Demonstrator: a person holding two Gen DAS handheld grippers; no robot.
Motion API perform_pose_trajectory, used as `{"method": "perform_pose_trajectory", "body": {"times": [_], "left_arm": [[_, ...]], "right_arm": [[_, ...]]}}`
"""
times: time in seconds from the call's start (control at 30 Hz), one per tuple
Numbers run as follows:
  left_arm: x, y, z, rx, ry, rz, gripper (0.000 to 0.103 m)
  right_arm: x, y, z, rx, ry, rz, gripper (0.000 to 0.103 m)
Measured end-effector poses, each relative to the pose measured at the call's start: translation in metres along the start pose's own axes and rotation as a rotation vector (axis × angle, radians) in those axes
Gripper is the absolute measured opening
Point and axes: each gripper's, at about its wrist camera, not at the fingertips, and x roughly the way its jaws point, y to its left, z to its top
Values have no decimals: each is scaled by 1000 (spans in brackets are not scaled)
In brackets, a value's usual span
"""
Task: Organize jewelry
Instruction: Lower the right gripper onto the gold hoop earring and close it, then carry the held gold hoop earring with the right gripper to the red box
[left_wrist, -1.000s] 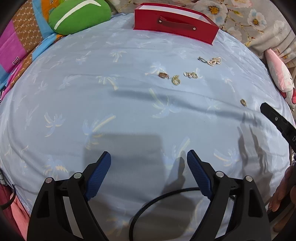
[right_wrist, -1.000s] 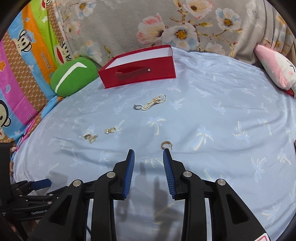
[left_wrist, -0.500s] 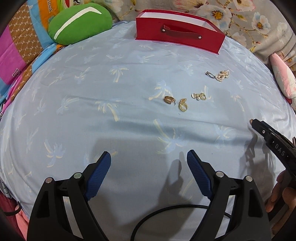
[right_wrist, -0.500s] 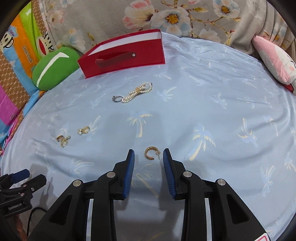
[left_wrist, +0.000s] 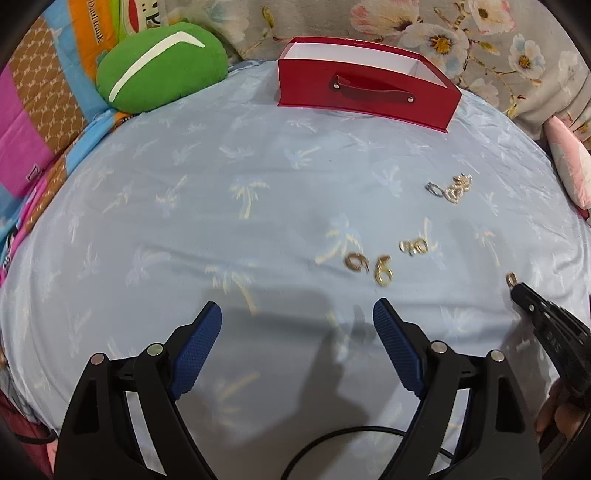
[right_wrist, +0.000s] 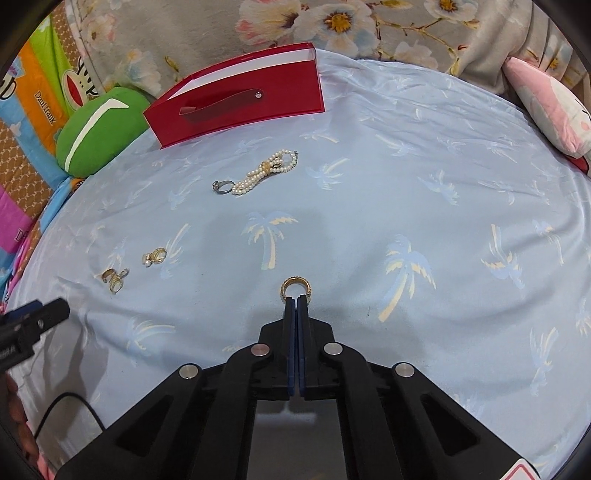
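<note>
My right gripper (right_wrist: 296, 300) is shut on a gold hoop earring (right_wrist: 295, 286) that lies on the blue palm-print sheet; it also shows in the left wrist view (left_wrist: 511, 279) at the tip of the right gripper (left_wrist: 517, 290). My left gripper (left_wrist: 297, 325) is open and empty above the sheet, just short of two gold earrings (left_wrist: 369, 267). A pearl earring pair (left_wrist: 413, 246) and a pearl bracelet with a silver ring (left_wrist: 450, 188) lie farther right. In the right wrist view these are the gold earrings (right_wrist: 115, 277), the pearl pair (right_wrist: 155, 256) and the bracelet (right_wrist: 266, 171). A red box (left_wrist: 365, 94) stands open at the back.
A green cushion (left_wrist: 162, 66) lies at the back left beside a colourful blanket (left_wrist: 33, 122). A pink plush pillow (right_wrist: 550, 107) lies at the right edge. A floral cover (right_wrist: 351, 22) rises behind the red box (right_wrist: 236, 99). A black cable (left_wrist: 332, 446) hangs under my left gripper.
My right gripper moved forward to the gold hoop earring and closed on it. My left gripper advanced toward the pair of gold earrings and stayed open.
</note>
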Motion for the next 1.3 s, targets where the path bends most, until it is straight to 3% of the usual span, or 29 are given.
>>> {"method": "perform_pose_trajectory", "body": {"times": [0.3, 0.33, 0.37, 0.43, 0.6, 0.77, 1.1, 1.3], "left_arm": [[15, 4, 28, 50, 3, 45, 82], [13, 7, 31, 50, -2, 52, 82], [12, 8, 34, 55, -5, 63, 82], [8, 13, 40, 54, -22, 85, 82], [8, 19, 48, 41, -25, 77, 82], [23, 1, 35, 77, 18, 36, 82], [44, -18, 24, 105, 56, 18, 81], [51, -29, 21, 121, 56, 12, 72]], "right_arm": [[-4, 2, 0, -22, -14, 6, 4], [-6, 3, 1, -25, -23, -3, 13], [-8, 4, 2, -27, -38, -11, 31], [-10, 6, 5, -34, -59, -39, 44], [4, 6, 11, -38, -13, -48, 40], [7, 7, 10, -46, -4, -71, 16], [6, 4, 9, -30, -9, -56, 16], [6, 4, 10, -26, -9, -51, 16]]}}
